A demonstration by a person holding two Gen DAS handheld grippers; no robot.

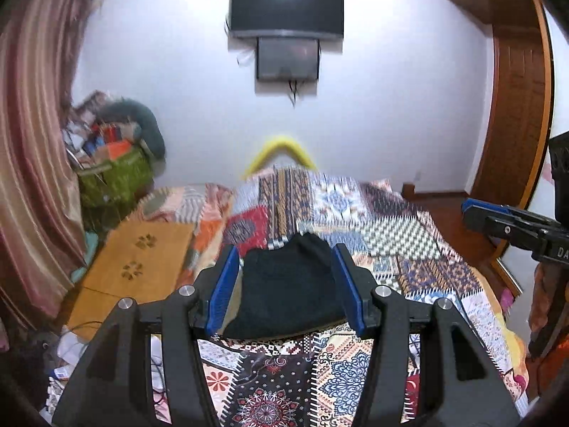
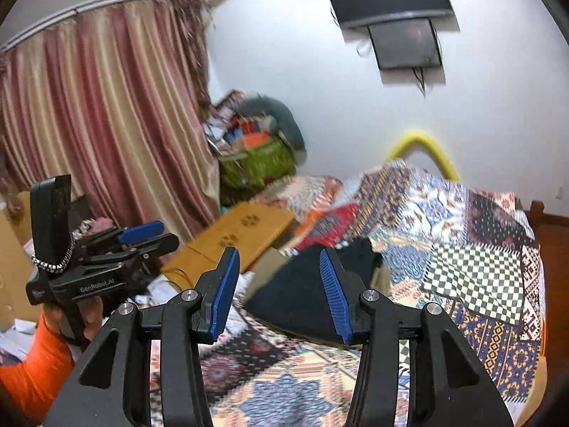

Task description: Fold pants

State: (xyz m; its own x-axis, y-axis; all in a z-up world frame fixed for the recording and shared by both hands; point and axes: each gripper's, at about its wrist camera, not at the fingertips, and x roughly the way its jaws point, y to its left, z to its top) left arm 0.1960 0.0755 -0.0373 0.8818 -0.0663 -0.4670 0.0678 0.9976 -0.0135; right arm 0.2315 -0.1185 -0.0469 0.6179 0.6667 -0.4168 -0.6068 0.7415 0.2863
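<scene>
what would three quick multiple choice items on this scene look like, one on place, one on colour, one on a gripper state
1. Where do the pants lie?
A. on the patterned bedspread
B. on the floor
C. over the curtain

2. What colour are the pants?
A. red
B. dark, near black
C. yellow

3. How does the left gripper stand?
A. shut on the pants
B. shut on nothing
C. open, holding nothing

Answers:
1. A: the pants rest as a compact bundle on the bedspread, also seen in the right wrist view.
2. B: the fabric is dark against the colourful patchwork print.
3. C: its blue pads stand wide apart either side of the pants with no cloth pinched; the right gripper is open too.
</scene>
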